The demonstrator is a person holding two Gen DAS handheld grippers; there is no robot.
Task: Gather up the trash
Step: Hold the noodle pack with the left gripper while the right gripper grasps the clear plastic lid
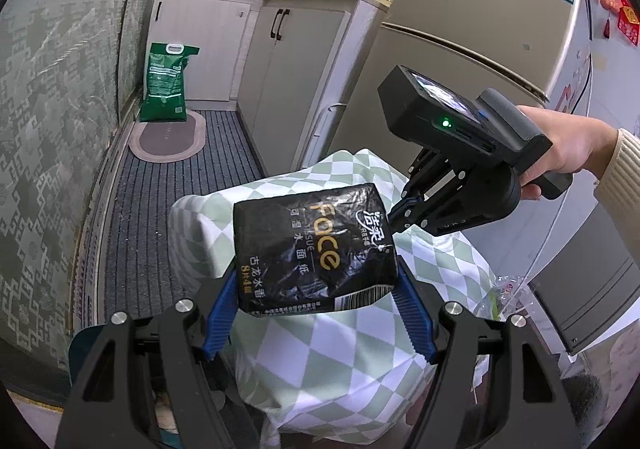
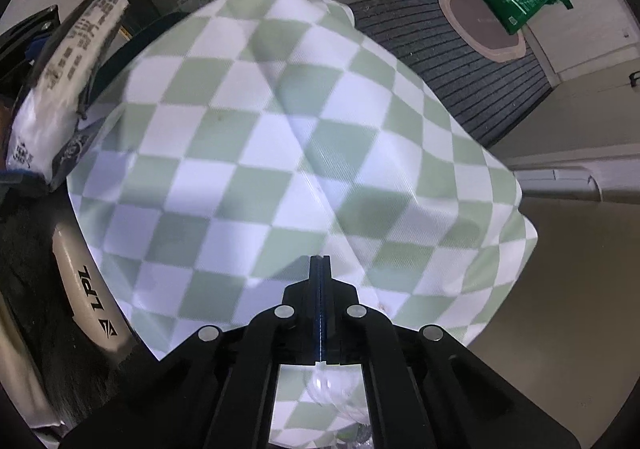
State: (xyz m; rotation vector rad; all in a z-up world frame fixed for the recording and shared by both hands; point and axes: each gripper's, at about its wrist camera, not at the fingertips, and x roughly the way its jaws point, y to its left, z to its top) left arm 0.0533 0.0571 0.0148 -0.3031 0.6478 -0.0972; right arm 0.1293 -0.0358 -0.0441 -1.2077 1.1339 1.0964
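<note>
Left tool [image 1: 316,289] clamped on black tissue pack [image 1: 314,249] over checkered cloth [image 2: 300,153], right tool [image 2: 320,261] pinched closed.

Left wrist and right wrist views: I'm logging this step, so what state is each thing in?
Tissue pack: black, crumpled, held above the cloth.
Left tongs: shut on the tissue pack.
Right tongs: shut, nothing visible between the fingers.
Checkered cloth: draped over something, creased.
Cabinet doors: closed.
Fridge: doors closed.
Green bag: upright on the floor.
</note>
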